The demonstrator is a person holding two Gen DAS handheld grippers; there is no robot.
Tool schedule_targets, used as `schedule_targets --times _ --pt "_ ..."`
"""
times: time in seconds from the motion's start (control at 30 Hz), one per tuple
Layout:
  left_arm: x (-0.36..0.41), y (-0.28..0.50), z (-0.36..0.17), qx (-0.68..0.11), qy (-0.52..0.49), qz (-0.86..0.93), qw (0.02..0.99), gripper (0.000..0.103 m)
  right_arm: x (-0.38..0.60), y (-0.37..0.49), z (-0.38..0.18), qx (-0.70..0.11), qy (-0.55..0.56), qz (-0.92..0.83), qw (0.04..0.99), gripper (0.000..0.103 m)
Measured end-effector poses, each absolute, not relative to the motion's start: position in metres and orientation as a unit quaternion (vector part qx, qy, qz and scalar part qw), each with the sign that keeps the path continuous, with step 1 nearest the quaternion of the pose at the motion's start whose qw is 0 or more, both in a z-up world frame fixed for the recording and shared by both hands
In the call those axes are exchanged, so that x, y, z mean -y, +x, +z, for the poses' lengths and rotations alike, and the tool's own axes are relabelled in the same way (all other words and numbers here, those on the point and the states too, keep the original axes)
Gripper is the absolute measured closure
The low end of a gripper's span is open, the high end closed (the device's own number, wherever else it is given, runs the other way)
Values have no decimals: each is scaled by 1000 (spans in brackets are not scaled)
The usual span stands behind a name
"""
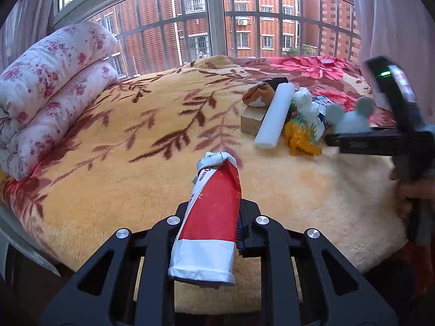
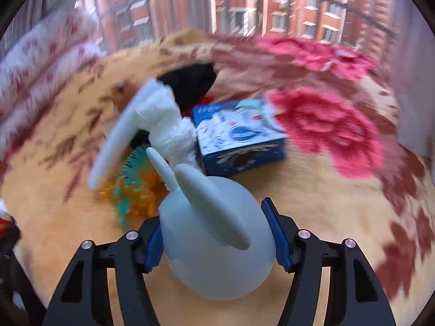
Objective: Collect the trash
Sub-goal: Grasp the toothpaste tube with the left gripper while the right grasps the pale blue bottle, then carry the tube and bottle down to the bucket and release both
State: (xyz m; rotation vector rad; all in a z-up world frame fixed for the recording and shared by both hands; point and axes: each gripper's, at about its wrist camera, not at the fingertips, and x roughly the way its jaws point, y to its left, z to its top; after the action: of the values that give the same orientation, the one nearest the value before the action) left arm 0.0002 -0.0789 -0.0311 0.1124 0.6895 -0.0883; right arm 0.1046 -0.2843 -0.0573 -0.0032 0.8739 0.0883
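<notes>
Gripping a red-and-white rolled wrapper (image 1: 210, 214) tightly in the left tool (image 1: 214, 233), above a yellow leaf-patterned blanket (image 1: 122, 135) on the bed. Lying farther off: a white cylinder (image 1: 274, 116), an orange toy (image 1: 301, 135). Carrying a pale eared object (image 1: 350, 116) in the blurred right tool (image 1: 361, 135).

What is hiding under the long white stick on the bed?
The white stick leans on a tan block, with a brown plush behind it. An orange spiky toy lies beside it. Whatever lies under the stick's middle is covered.

right wrist view motion-blurred, blue box (image 2: 239, 133) print unreadable, black item (image 2: 190, 81) unidentifiable
</notes>
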Motion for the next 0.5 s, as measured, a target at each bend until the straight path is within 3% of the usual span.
schedule_targets --times 0.5 --pt "80 -85 59 -225 56 -40 972 84 291 -114 64 -207 96 39 973 39"
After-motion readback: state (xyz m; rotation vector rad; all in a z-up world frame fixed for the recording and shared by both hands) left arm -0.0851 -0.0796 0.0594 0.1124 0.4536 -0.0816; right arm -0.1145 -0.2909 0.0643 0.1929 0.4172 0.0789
